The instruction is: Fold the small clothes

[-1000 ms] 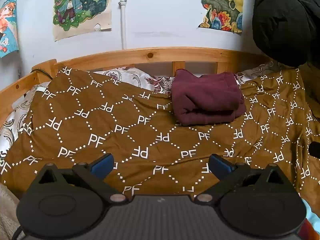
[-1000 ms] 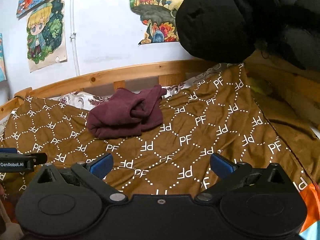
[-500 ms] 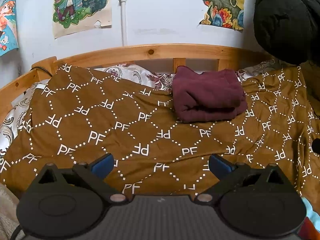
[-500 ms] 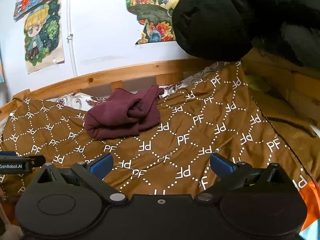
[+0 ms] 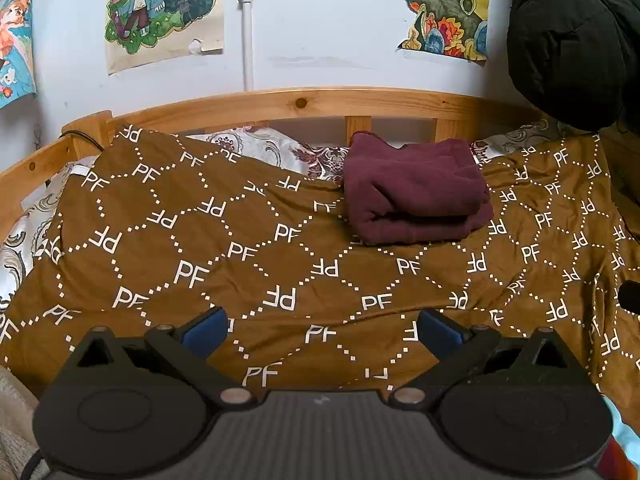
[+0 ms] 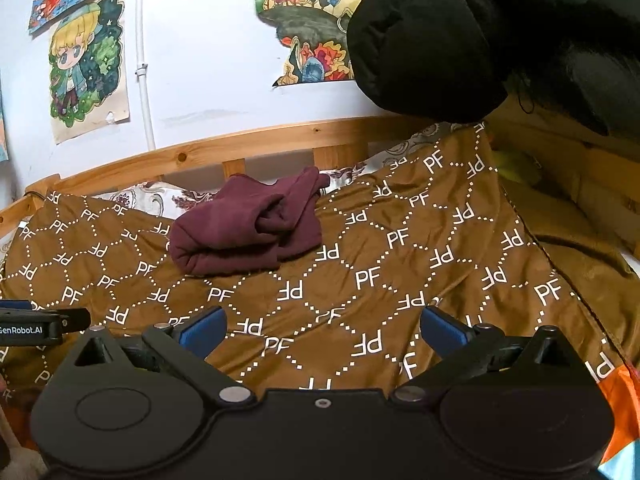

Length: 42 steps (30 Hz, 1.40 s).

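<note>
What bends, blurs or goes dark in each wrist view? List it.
Left wrist view: fisheye bows the wooden bed rail into an arch; corners vignette black; the folded maroon garment is sharp, evenly lit. Right wrist view: same bowing; the black puffy jacket is nearly detail-less dark; the open right gripper is sharp, unglared.

Black padded coat (image 6: 460,32) cut by top-right edge, far-left poster (image 5: 14,48) cropped, left gripper (image 6: 36,326) mostly out of frame

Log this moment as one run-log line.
maroon garment: folded, on brown blanket | left gripper: open, empty | right gripper: open, empty
</note>
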Tool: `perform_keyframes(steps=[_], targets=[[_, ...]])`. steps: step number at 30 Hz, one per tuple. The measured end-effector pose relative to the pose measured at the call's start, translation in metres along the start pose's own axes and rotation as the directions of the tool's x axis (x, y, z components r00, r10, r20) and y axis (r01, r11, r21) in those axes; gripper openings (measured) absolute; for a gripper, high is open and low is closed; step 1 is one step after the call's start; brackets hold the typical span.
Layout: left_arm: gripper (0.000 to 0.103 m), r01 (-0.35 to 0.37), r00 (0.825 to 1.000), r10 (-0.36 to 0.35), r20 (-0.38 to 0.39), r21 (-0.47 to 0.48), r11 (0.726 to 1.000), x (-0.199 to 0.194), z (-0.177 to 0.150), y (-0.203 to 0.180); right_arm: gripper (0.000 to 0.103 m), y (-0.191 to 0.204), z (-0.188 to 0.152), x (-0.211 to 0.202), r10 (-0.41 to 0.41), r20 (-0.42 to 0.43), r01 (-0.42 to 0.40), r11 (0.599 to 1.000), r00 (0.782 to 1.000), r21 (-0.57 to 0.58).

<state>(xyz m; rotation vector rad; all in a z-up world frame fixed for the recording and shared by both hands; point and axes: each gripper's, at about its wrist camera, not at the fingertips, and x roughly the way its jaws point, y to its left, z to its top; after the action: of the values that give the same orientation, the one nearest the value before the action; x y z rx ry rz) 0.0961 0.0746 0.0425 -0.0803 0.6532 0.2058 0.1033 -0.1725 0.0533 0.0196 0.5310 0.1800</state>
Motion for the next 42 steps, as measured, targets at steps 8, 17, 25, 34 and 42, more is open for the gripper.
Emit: perform_keyframes(steps=[8, 17, 25, 34, 42], targets=[[0.102, 0.0, 1.0, 0.0, 0.0, 0.0, 1.0, -0.0001, 0.0001, 0.0, 0.102, -0.0002, 0.0003, 0.0002, -0.002, -0.001, 0.002, 1.0, 1.0, 0.002], [0.102, -0.001, 1.0, 0.001, 0.0, 0.0, 1.0, -0.0003, 0.0, -0.0004, 0.102, -0.0007, 0.0005, 0.0001, -0.003, -0.001, 0.003, 1.0, 1.0, 0.003], [0.102, -0.002, 1.0, 0.002, 0.001, 0.001, 1.0, -0.0006, 0.0001, 0.0003, 0.102, -0.0014, 0.0005, 0.0001, -0.005, -0.005, 0.005, 1.0, 1.0, 0.01], [0.102, 0.0, 1.0, 0.0, 0.001, 0.003, 1.0, -0.0003, 0.0, 0.0011, 0.102, -0.0011, 0.0003, 0.0001, -0.01, -0.004, 0.01, 1.0, 1.0, 0.021], [0.102, -0.007, 1.0, 0.007, 0.003, 0.002, 1.0, -0.001, 0.0006, 0.0029, 0.102, -0.0009, 0.0005, -0.0003, -0.009, -0.008, 0.009, 0.999, 1.0, 0.032]])
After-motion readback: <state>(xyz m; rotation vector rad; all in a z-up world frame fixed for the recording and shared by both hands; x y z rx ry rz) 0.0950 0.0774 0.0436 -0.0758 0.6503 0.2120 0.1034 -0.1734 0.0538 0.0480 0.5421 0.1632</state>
